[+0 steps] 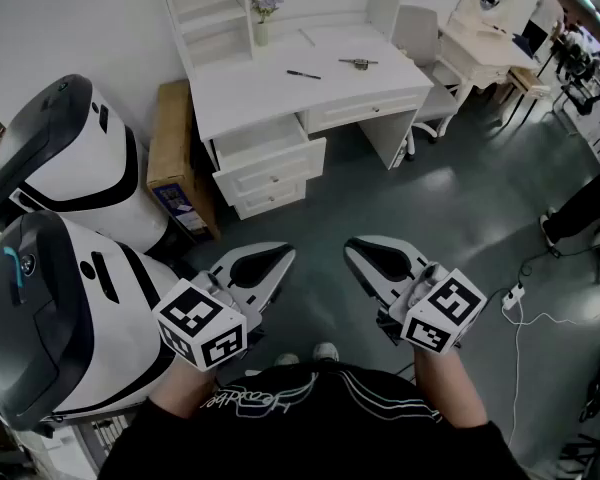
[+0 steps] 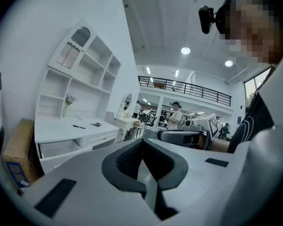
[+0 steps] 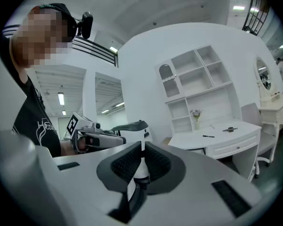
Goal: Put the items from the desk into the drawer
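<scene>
**Head view.** The task has not begun, in my judgement. A pen (image 1: 303,74) and a small metal item (image 1: 358,63) lie well apart on the white tabletop (image 1: 250,83). The top drawer (image 1: 272,160) on the desk's left side stands pulled out. What shows of its inside looks bare, so nothing has been put away. A vase of flowers (image 1: 263,23) stands at the back of the tabletop by the shelf unit. Whether it counts as one of the items I cannot say. The left gripper (image 1: 265,265) and the right gripper (image 1: 375,258) are held out over the floor, well short of the desk. A cardboard box (image 1: 170,148) leans beside the desk.

**Left gripper view.** The left gripper (image 2: 142,147) has its jaws closed together, with nothing between them. Beyond them I see the pen (image 2: 79,126) and the metal item (image 2: 95,124) on the tabletop, and the open drawer (image 2: 61,147) below.

**Right gripper view.** The right gripper (image 3: 141,154) has its jaws all but closed, with only a sliver between the pads, and it holds nothing. The pen (image 3: 208,136) and the metal item (image 3: 230,129) sit untouched on the tabletop.

**Outstanding.** I have yet to approach the desk, open the jaws, lift each item and lower it into the drawer.
</scene>
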Tool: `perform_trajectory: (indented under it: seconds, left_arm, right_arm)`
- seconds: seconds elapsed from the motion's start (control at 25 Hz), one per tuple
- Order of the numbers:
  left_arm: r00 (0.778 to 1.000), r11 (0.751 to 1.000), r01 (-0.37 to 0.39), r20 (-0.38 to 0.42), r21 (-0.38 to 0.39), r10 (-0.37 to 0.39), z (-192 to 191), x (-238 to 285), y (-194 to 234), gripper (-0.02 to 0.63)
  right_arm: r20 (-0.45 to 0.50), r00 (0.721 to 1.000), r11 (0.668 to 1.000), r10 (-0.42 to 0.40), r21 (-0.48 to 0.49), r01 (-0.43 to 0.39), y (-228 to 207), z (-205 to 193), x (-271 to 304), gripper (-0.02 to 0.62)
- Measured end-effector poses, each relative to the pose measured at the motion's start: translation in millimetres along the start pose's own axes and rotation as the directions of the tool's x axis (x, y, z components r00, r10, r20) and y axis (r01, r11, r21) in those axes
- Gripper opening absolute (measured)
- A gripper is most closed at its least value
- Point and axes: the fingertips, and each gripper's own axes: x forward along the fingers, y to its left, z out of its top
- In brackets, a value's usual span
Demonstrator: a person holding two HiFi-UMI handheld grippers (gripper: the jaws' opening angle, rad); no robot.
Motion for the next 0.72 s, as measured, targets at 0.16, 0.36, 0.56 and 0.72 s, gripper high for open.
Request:
perform_trajectory:
  seconds: [0.16, 0.36, 0.56, 0.72]
  left_arm:
    - [1.0, 1.0, 0.004, 0.001, 0.001, -0.004, -3.1, 1.1, 0.1, 0.02]
    - [1.0, 1.0, 0.006, -0.003, 0.002, -0.006, -4.4, 8.7, -6.6, 0.02]
    - [1.0, 1.0, 0.012, -0.011, -0.003, -0.012, -5.1, 28.8, -15.6, 0.02]
    - [0.999, 1.0, 0.019, -0.031, 0.009, -0.019, -6.9, 52.3, -28.5, 0.02]
  right_arm:
    - [0.0, 1.0, 1.0, -0.002, 0.0, 0.002, 0.3, -1.1, -1.4, 0.057]
    - [0.002, 1.0, 1.0, -0.01, 0.002, 0.01, -4.1, -3.7, -12.5, 0.057]
    - [0.009, 1.0, 0.998, -0.008, 0.065, 0.007, -18.9, -4.7, -30.4, 0.057]
    - [0.027, 1.0, 0.996, 0.004, 0.09, -0.007, -35.9, -3.1, -48.7, 0.058]
